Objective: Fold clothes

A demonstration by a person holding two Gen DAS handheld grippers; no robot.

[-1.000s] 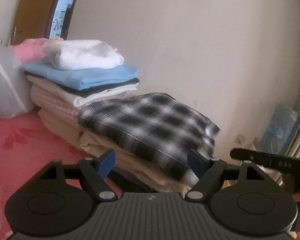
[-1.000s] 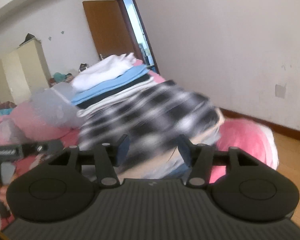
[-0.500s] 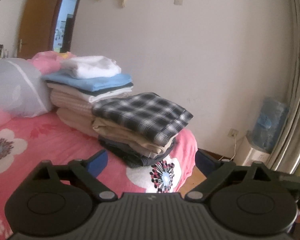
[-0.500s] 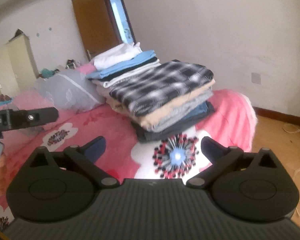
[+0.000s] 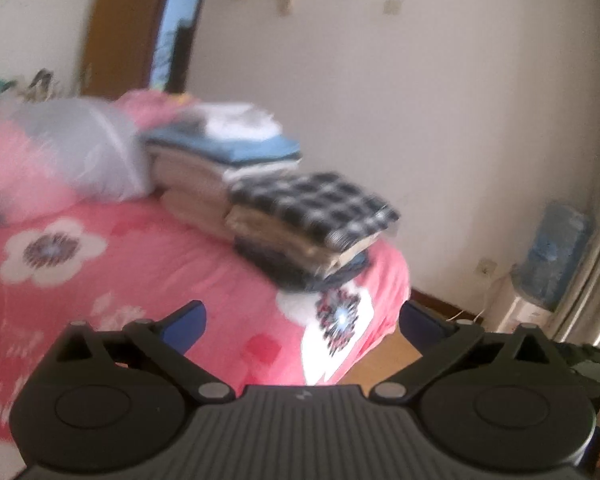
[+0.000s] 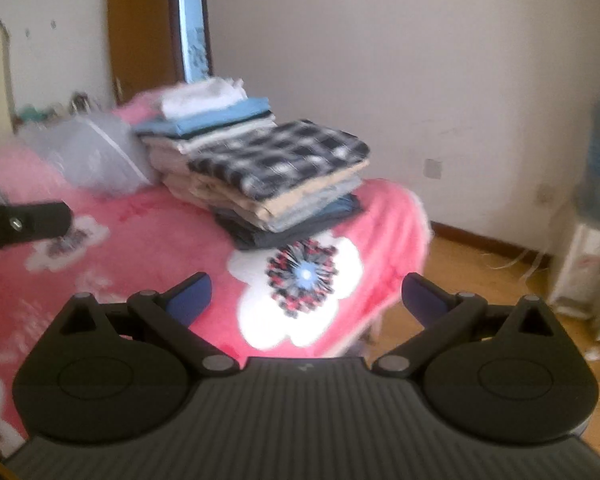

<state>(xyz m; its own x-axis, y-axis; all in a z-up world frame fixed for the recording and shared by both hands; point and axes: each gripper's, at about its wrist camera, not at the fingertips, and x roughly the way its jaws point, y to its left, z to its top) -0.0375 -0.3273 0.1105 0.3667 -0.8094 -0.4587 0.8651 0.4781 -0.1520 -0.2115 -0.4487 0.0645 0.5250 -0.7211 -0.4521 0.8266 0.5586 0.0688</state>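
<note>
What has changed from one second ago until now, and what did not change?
Both grippers drew back from the stacks of folded clothes. The left gripper and the right gripper have just been opening and now stand wide, with nothing between their jaws. The plaid shirt, which filled the views before, now lies farther off on top of its stack. The stacks and the pink bedspread stayed as they were.

the top shirt point(image 6: 284, 164) is black-and-white plaid, over beige, grey and dark folds. behind it lie white point(image 6: 200, 98) and light-blue point(image 6: 220, 118) pieces. the bed point(image 6: 140, 236) is pink with white flowers. the door point(image 6: 138, 32) is brown.
</note>
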